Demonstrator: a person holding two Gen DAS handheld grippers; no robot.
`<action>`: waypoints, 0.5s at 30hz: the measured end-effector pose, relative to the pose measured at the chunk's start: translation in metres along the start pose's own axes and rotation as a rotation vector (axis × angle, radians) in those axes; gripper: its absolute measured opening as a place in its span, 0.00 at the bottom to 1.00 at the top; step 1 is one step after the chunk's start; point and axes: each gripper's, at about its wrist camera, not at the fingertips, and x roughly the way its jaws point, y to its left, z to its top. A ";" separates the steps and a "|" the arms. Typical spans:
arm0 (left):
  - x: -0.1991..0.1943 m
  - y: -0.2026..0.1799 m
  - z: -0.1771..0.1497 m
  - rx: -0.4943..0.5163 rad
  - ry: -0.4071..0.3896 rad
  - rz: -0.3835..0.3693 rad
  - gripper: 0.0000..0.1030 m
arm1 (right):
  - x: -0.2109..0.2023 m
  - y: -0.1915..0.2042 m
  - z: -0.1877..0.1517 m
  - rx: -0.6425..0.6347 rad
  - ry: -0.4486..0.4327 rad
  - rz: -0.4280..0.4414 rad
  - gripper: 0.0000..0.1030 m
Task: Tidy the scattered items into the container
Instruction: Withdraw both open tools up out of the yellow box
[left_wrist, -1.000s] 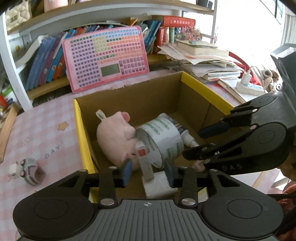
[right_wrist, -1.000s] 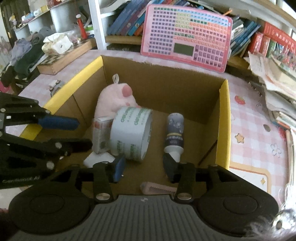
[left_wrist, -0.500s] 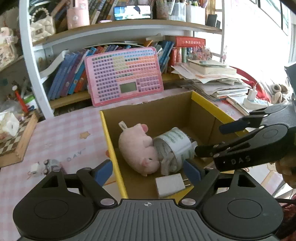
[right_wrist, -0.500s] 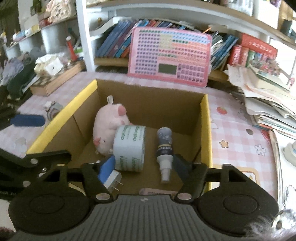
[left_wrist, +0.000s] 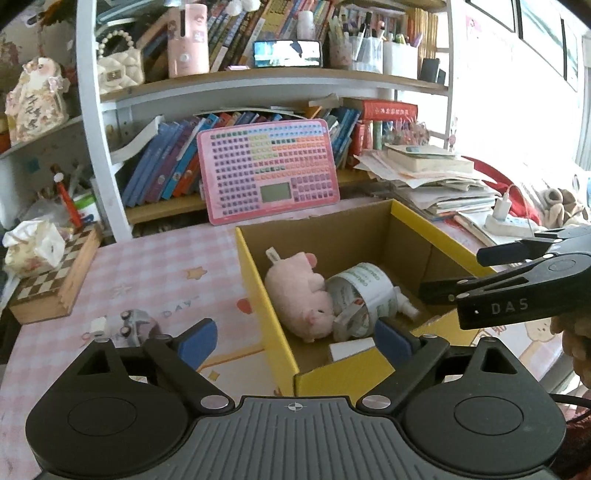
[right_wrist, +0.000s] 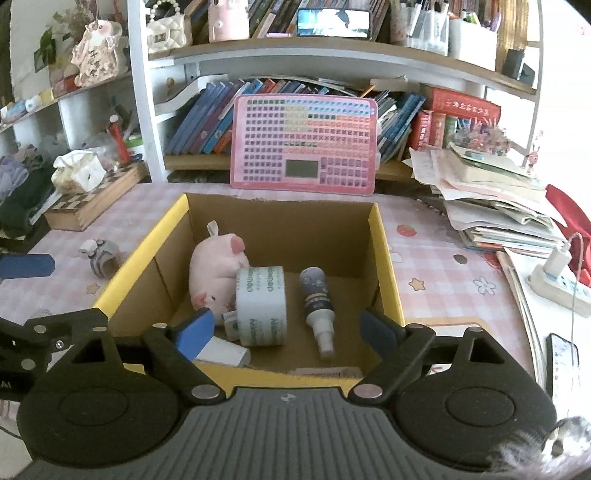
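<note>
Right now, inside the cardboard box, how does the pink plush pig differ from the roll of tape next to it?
The plush pig is pink, soft and rounded; the roll of tape is white with green printing and a hollow cylinder. The plush pig lies nearer the box's left wall; the roll of tape lies between it and the spray bottle. Both lie on their sides on the box floor, touching each other.

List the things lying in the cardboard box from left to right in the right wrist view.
pink plush pig → roll of tape → spray bottle
</note>
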 end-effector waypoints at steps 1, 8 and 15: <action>-0.003 0.002 -0.002 0.000 -0.002 -0.002 0.91 | -0.003 0.003 -0.001 0.002 -0.002 -0.005 0.84; -0.027 0.017 -0.016 0.006 -0.014 -0.021 0.92 | -0.024 0.027 -0.014 0.005 -0.006 -0.043 0.85; -0.049 0.037 -0.032 -0.005 -0.014 -0.037 0.92 | -0.045 0.050 -0.029 0.014 -0.019 -0.097 0.86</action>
